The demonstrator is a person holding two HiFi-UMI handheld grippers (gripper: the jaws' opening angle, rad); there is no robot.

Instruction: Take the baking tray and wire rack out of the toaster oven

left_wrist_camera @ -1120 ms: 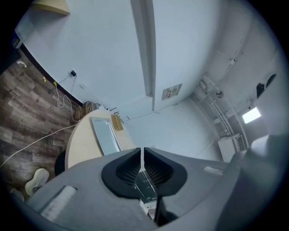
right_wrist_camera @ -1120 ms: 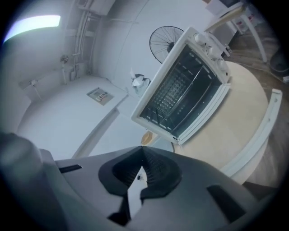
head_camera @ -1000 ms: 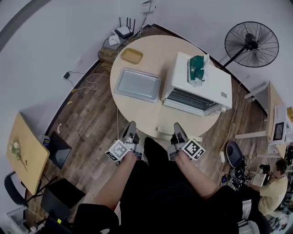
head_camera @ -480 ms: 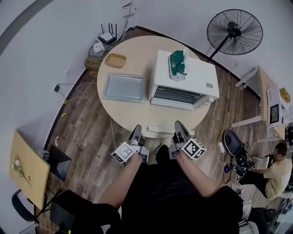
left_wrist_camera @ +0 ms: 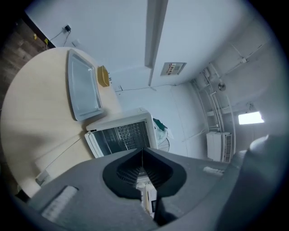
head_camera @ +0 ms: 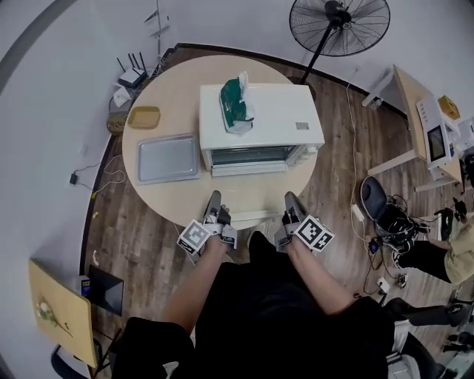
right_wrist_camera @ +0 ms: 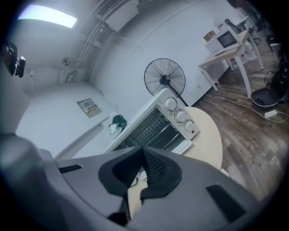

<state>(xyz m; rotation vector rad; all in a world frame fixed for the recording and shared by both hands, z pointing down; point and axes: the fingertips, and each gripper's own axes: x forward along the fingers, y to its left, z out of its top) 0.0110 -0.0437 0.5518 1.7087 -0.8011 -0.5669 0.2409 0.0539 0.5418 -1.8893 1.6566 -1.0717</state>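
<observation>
The white toaster oven (head_camera: 259,122) stands on the round table (head_camera: 159,200) with its door folded down towards me. The wire rack (left_wrist_camera: 125,135) sits inside it, also seen as the rack (right_wrist_camera: 151,128) in the right gripper view. The grey baking tray (head_camera: 168,158) lies flat on the table left of the oven, and shows as the tray (left_wrist_camera: 82,85) in the left gripper view. My left gripper (head_camera: 215,198) and right gripper (head_camera: 291,198) hover side by side at the table's near edge, short of the oven. Both are shut with nothing in them.
A green and white bag (head_camera: 235,104) lies on top of the oven. A small yellow dish (head_camera: 144,116) sits behind the tray. A white power strip (head_camera: 248,217) lies at the table's near edge. A standing fan (head_camera: 339,22) is beyond the table, a desk with a microwave (head_camera: 433,141) at right.
The view has swung round the table, so the oven front now faces me squarely. Both grippers have come nearer the table edge, staying shut.
</observation>
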